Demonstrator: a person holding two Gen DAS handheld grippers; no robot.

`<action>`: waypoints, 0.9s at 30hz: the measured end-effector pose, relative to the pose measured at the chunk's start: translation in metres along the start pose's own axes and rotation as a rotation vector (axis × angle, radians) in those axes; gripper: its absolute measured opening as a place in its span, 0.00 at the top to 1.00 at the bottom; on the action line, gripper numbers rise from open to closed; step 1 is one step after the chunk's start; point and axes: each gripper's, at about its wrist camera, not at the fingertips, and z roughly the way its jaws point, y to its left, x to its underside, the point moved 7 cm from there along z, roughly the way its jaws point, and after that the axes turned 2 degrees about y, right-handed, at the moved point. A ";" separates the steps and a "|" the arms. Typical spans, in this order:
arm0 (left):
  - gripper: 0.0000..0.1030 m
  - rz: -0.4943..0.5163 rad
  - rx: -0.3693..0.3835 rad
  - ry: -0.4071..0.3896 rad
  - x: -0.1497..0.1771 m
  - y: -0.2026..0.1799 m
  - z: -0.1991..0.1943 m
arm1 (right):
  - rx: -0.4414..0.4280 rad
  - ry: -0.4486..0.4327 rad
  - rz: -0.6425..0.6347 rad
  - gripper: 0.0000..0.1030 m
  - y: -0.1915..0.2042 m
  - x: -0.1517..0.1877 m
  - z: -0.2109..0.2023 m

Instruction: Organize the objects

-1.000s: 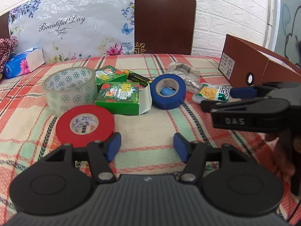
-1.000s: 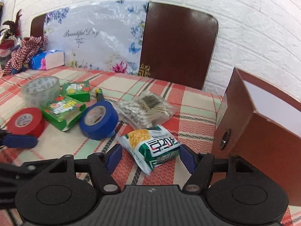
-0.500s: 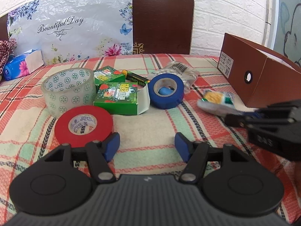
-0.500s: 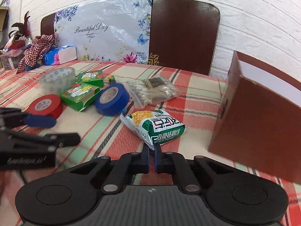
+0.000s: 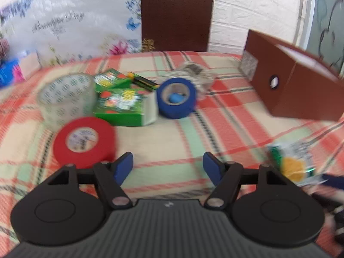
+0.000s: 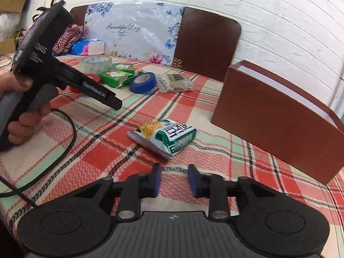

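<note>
Crinkly green-and-white snack packet [image 6: 162,138] lies flat on woven plaid cloth [image 6: 215,111], frame centre, just beyond your right gripper [image 6: 174,179], jaws reopening, empty. Your left gripper [image 5: 167,167] gapes, widening, empty, beside glossy red tape roll [image 5: 83,140].

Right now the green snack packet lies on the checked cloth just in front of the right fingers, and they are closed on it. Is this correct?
Not quite. The right wrist view shows the right gripper with fingers apart and nothing between them; the green snack packet lies free on the checked cloth just ahead.
</note>
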 end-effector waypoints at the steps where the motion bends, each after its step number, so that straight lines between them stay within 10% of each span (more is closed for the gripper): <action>1: 0.30 -0.050 0.071 0.018 -0.002 -0.005 -0.004 | -0.008 0.005 0.022 0.61 -0.002 -0.001 0.000; 7: 0.30 -0.091 0.331 0.104 -0.008 -0.061 -0.012 | -0.066 0.017 0.106 0.54 -0.008 -0.005 0.009; 13: 0.53 0.014 0.344 0.207 0.008 -0.104 0.010 | -0.126 0.028 0.090 0.63 -0.001 -0.015 0.030; 27: 0.54 0.218 0.365 -0.076 -0.111 -0.178 -0.020 | 0.138 -0.339 0.173 0.68 -0.075 -0.080 0.003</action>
